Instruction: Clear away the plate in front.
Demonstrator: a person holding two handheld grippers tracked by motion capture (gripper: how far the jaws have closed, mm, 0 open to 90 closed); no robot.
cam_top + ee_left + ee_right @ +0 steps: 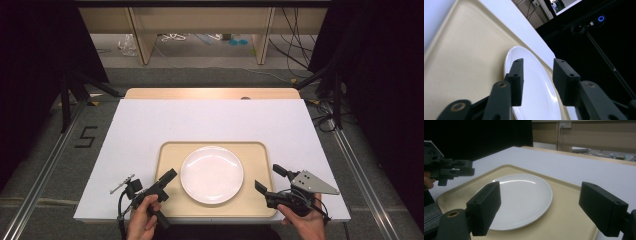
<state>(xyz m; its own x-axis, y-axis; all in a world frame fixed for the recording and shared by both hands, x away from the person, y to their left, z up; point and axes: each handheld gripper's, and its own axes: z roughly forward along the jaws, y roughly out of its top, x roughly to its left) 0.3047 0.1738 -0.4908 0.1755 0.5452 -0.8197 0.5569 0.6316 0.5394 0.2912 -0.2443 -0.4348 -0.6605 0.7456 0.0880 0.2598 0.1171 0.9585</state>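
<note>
grey floor (40,150) marked "5", black curtains (30,50) at both sides, perhaps wooden shelving (200,20) behind

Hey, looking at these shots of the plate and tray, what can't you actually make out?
- Plate: in the left gripper view its near edge is cut off by the frame bottom and the left gripper.
- Tray: the right gripper view's near corners lie behind the right gripper.
- Floor clutter under the far bench, high view: too small to identify.
</note>
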